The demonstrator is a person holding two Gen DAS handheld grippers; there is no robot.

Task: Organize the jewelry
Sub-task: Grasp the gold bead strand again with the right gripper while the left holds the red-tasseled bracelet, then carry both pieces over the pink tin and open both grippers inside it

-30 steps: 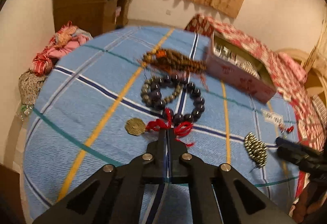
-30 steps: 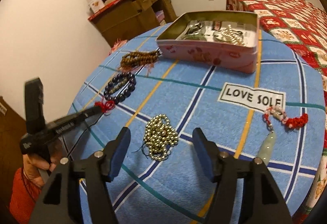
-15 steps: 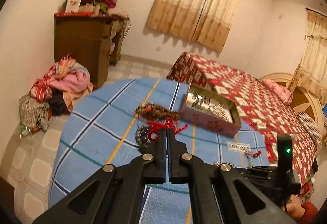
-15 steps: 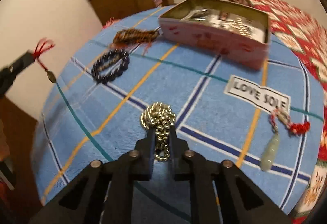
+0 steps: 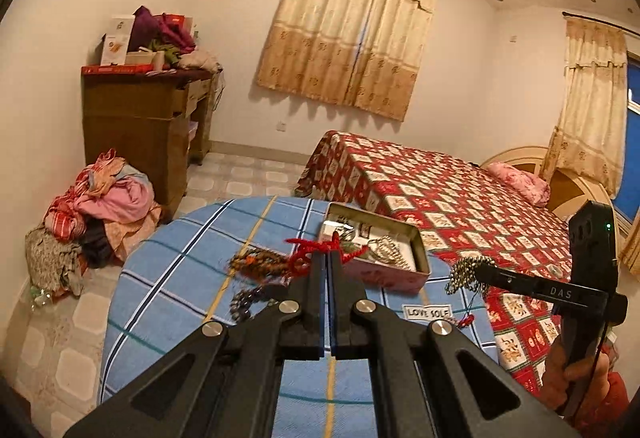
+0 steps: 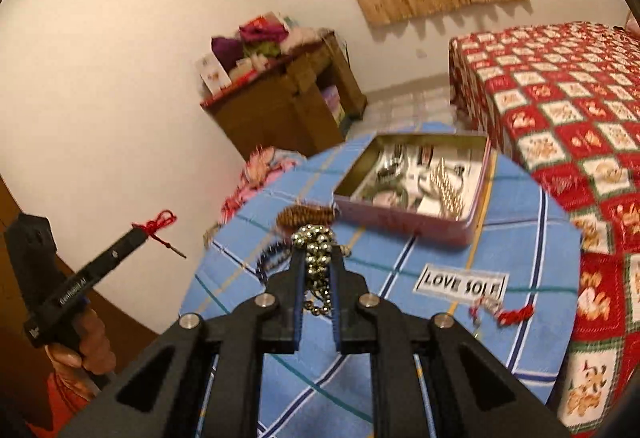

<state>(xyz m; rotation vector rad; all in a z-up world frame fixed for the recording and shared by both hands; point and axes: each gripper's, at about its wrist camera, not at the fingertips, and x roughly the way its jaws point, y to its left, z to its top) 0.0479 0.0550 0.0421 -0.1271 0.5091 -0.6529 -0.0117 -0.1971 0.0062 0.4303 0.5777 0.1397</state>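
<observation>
While both grippers grip jewelry, only right view shows red cord's (image 6: 155, 225) pendant.

Both grippers up over the blue plaid table, each with a piece of jewelry.

At lower centre the left gripper (image 5: 329, 258) has its jaws pressed together on a red knotted cord (image 5: 310, 252), which shows in front of the open pink tin (image 5: 384, 272) of silvery pieces. At the right edge a hand (image 5: 576, 382) holds the right gripper (image 5: 478, 272), a clump of gold bead chain (image 5: 464, 272) dangling from its tip. On the cloth left of the tin lie a brown beaded bracelet (image 5: 260, 263) and a dark bead bracelet (image 5: 244, 302); a "LOVE SOLE" label (image 5: 426, 312) sits nearer.
</observation>
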